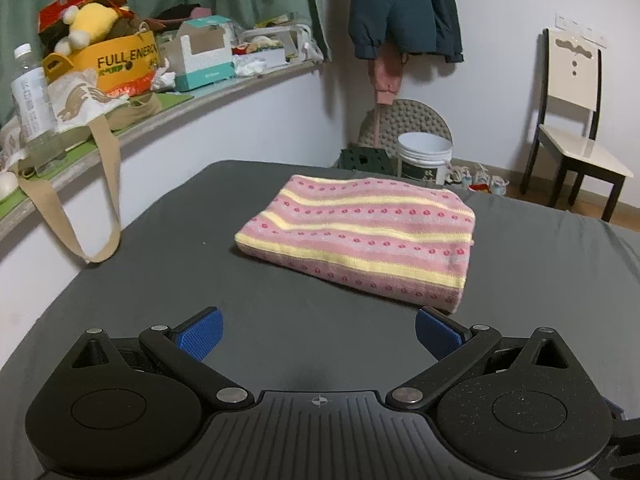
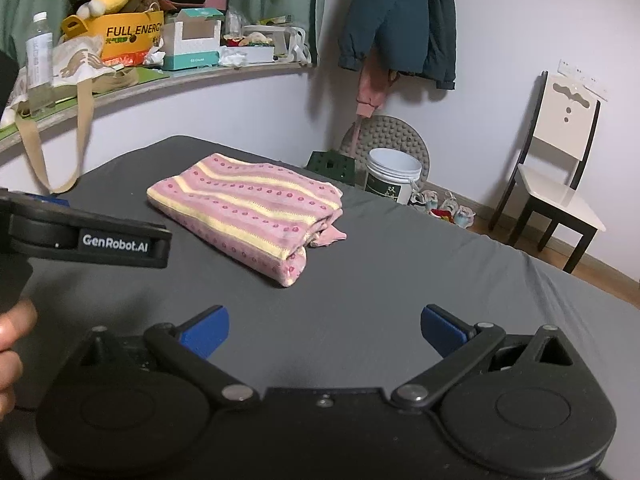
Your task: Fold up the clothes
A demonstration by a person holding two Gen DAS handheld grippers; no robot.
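A pink and yellow striped knit garment (image 1: 360,236) lies folded into a compact rectangle on the dark grey bed sheet (image 1: 168,264). In the right wrist view the garment (image 2: 248,212) shows its stacked folded layers at its right end. My left gripper (image 1: 319,334) is open and empty, just short of the garment's near edge, its right pad close to the near right corner. My right gripper (image 2: 325,332) is open and empty, above bare sheet to the right of the garment. The left gripper's body (image 2: 84,236) also shows at the left edge of the right wrist view.
A cluttered shelf (image 1: 224,88) runs along the wall at the left with a yellow box (image 1: 120,64), a water bottle (image 1: 32,104) and a tote bag whose straps (image 1: 104,200) hang over the bed. A white bucket (image 1: 424,156), shoes and a chair (image 1: 576,120) stand beyond the bed.
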